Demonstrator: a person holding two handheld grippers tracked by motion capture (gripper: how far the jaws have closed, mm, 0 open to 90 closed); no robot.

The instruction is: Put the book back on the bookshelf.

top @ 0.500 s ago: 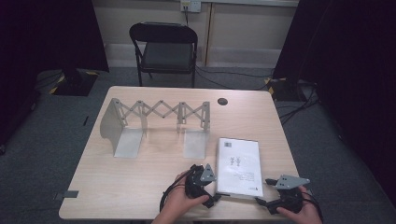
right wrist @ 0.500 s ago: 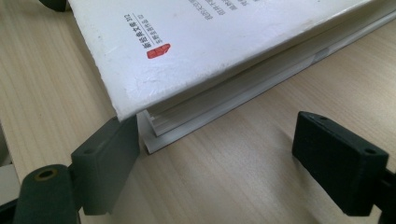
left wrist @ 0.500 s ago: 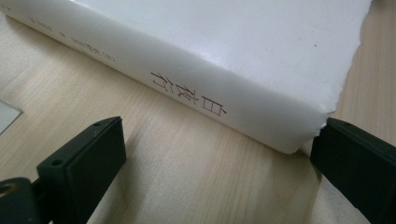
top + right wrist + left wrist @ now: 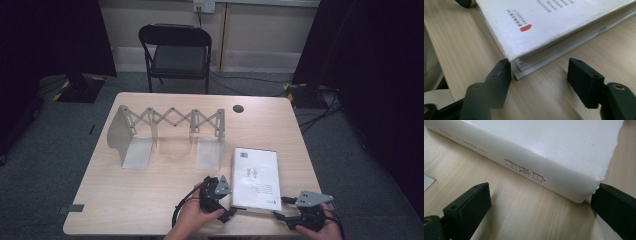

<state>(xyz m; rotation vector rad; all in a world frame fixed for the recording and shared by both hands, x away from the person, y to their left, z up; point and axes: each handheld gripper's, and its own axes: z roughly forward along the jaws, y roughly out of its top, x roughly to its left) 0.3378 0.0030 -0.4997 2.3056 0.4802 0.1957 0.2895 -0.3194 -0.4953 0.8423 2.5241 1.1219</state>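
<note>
A white book (image 4: 256, 177) lies flat at the table's front right, its spine (image 4: 524, 165) printed with red characters. My left gripper (image 4: 231, 204) sits at the book's near left corner, held by a hand. Its jaws (image 4: 541, 192) stand wide open beside the spine, the right one next to the corner. My right gripper (image 4: 281, 214) is at the near right corner. In the right gripper view the jaws (image 4: 539, 63) are open, with the book's corner (image 4: 515, 70) just inside the left jaw and the pages showing. Neither gripper presses on the book.
A grey metal expanding book rack (image 4: 165, 135) stands on the wooden table (image 4: 125, 195) at the back left, with a round cable hole (image 4: 238, 108) behind the book. A black folding chair (image 4: 176, 52) stands beyond the table. The front edge is close under both hands.
</note>
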